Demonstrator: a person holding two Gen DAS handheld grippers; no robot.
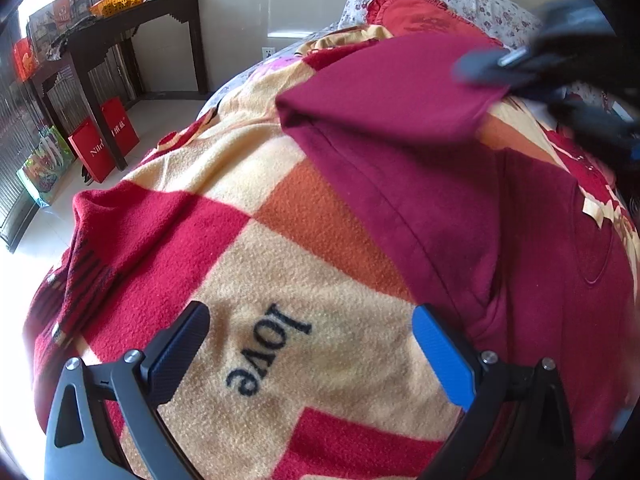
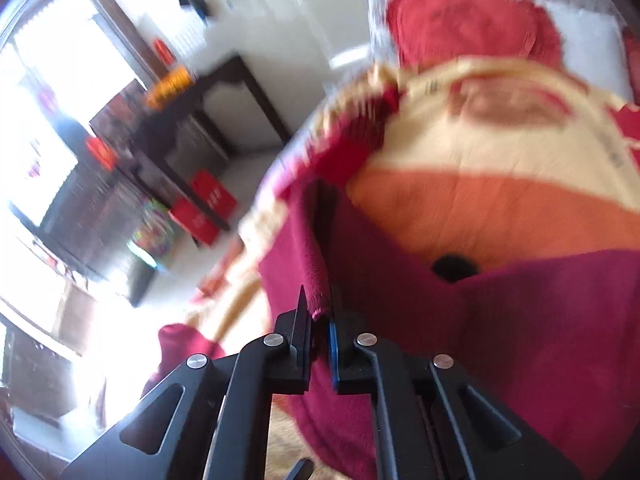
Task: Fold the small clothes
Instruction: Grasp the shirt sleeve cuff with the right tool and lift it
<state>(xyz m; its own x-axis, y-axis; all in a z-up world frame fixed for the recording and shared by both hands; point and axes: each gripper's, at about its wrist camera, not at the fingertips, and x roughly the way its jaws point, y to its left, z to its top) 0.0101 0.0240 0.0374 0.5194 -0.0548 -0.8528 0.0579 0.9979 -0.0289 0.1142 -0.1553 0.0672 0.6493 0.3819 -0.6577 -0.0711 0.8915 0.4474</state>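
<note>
Right hand-held gripper (image 2: pixel 320 316) clamped tight on a folded edge of the maroon garment (image 1: pixel 460 208), lifting it. Left hand-held gripper (image 1: pixel 310 344) spread wide, holding nothing, above the checked blanket (image 1: pixel 240 248). Garment spread on that blanket on the bed.

Deep maroon garment (image 1: pixel 460 208), plain, no print. Fleece blanket (image 1: pixel 248 264) checked in red, cream and orange, with "love" lettered in black. Floral-sprigged white pillow (image 1: pixel 480 4), red frilled cushion (image 1: pixel 412 12). Dark brown desk (image 1: pixel 132 20), yellow basket (image 1: pixel 118 0), red bags (image 1: pixel 104 140). Left claw (image 1: pixel 310 348) with one black, one blue pad.
</note>
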